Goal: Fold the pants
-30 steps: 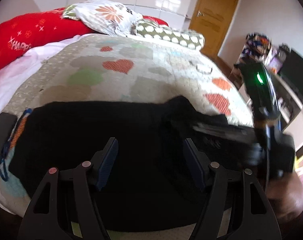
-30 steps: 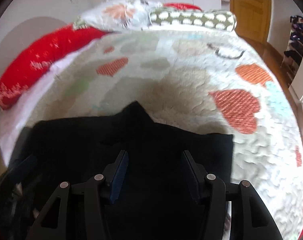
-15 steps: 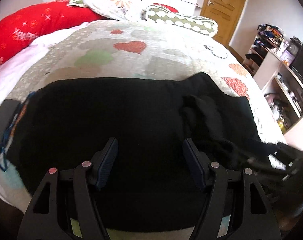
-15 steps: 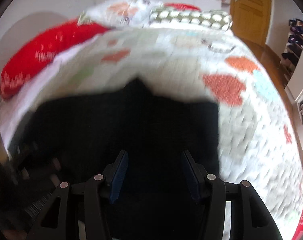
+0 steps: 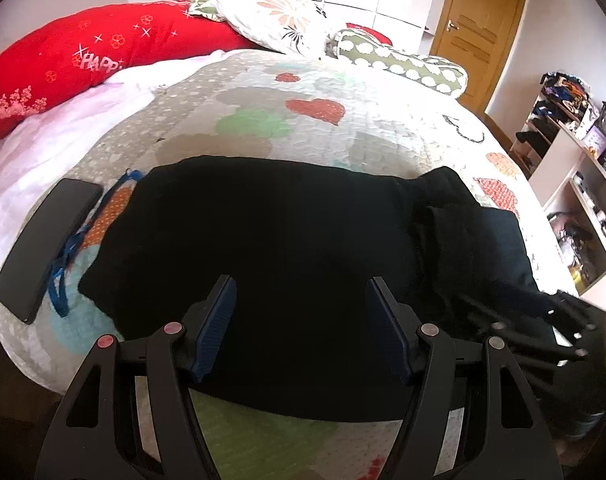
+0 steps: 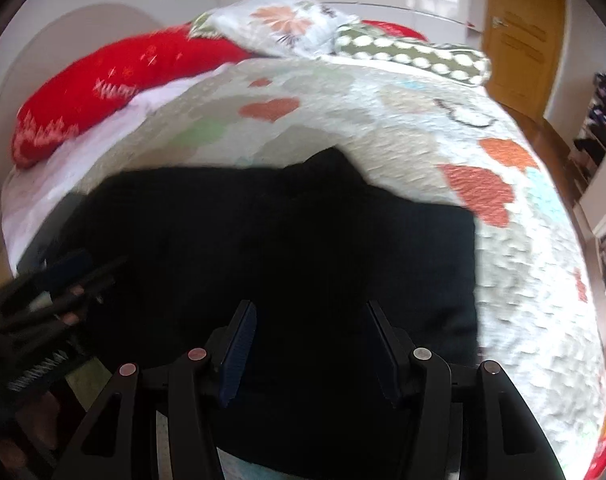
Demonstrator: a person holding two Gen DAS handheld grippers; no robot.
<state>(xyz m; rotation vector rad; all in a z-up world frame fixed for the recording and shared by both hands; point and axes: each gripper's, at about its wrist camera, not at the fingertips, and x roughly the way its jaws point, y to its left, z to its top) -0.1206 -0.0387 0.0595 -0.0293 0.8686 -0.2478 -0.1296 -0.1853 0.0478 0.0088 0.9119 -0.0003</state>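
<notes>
The black soft pants (image 5: 271, 236) lie long-ways across the quilted heart bedspread (image 5: 315, 112) (right end bunched, blurry). Left gripper (image 5: 303, 320) and right gripper (image 6: 309, 340) hover wide open, empty.

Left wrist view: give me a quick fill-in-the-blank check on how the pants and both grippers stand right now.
1. The pants lying on the quilt are ____ in colour.
2. The left gripper has its jaws ____, holding nothing.
3. The phone lies off the ____ end of the pants in this view.
4. The right gripper hovers with its jaws ____.

Missing words: black; open; left; open
</notes>
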